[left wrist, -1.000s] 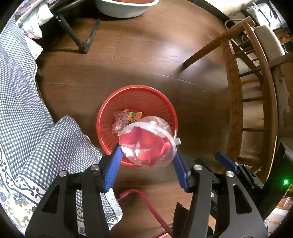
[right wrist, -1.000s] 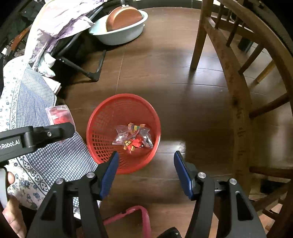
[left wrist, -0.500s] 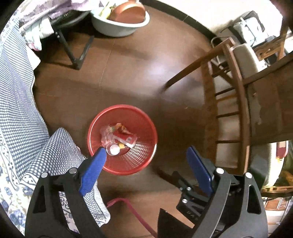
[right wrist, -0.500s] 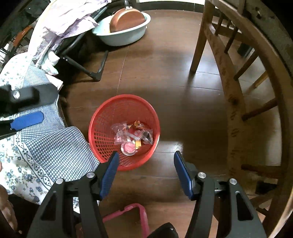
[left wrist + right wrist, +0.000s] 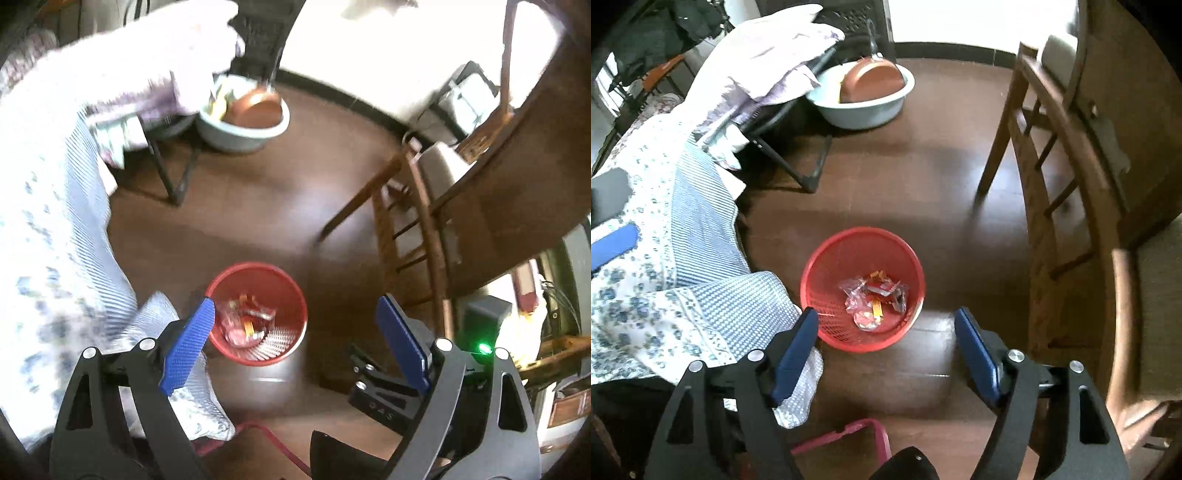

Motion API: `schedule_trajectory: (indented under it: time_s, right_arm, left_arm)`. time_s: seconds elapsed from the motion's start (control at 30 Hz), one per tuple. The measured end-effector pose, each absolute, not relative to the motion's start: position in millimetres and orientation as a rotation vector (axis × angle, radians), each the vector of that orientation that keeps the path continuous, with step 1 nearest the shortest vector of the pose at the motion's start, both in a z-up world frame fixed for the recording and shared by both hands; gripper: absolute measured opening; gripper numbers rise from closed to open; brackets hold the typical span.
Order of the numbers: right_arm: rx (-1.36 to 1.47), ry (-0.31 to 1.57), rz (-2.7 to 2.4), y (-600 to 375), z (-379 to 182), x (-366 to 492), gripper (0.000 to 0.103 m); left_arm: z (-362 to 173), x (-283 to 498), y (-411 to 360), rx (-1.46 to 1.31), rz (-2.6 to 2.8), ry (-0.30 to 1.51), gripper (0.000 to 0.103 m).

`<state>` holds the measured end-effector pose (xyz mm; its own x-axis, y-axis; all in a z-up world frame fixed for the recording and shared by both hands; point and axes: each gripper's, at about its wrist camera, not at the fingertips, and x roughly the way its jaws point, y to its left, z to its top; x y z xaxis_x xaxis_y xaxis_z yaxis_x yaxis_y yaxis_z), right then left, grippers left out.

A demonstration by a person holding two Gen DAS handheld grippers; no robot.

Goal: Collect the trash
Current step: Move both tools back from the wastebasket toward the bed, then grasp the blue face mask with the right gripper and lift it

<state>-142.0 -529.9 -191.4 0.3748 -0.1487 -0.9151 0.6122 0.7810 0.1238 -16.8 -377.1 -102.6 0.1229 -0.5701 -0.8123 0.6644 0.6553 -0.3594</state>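
A red mesh basket (image 5: pixel 258 266) (image 5: pixel 864 232) stands on the dark wooden floor. Crumpled clear wrappers and red and yellow scraps of trash (image 5: pixel 245 323) (image 5: pixel 873 295) lie in its bottom. My left gripper (image 5: pixel 295 299) hangs high above the basket, open wide, with nothing between its blue pads. One of those pads (image 5: pixel 613 243) shows at the left edge of the right wrist view. My right gripper (image 5: pixel 885 311) is also above the basket; its jaws are opening and hold nothing.
A wooden chair (image 5: pixel 424 221) (image 5: pixel 1071 147) stands to the right of the basket. Blue and white patterned cloth (image 5: pixel 55 240) (image 5: pixel 683 258) hangs on the left. A pale basin with a brown pan (image 5: pixel 243 125) (image 5: pixel 864 99) sits beyond, beside black stand legs (image 5: pixel 798 166). A pink frame (image 5: pixel 849 435) lies below.
My left gripper let go of the clear bag with red contents, which now lies in the basket, then opened wide and rose. My right gripper also rose and its jaws widened.
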Motion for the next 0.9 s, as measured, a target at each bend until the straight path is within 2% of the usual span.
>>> schedule_trajectory:
  time_s: [0.07, 0.37, 0.7, 0.9]
  right_arm:
    - [0.475, 1.067, -0.506, -523, -180, -140, 0.081]
    - [0.373, 0.991, -0.39, -459, -120, -108, 0.089]
    - [0.207, 0.867, -0.045, -313, -38, 5, 0.094]
    - [0.159, 0.827, 0.105, -228, -21, 84, 0.094]
  left_arm:
    - [-80, -20, -356, 0.057, -0.9, 1.079, 0.092]
    - [-17, 11, -231, 0.018, -0.632, 0.895, 0.096]
    - [5, 109, -37, -0.131, -0.163, 0.816, 0.096]
    - [6, 158, 23, -0.178, -0.015, 0.801, 0.096]
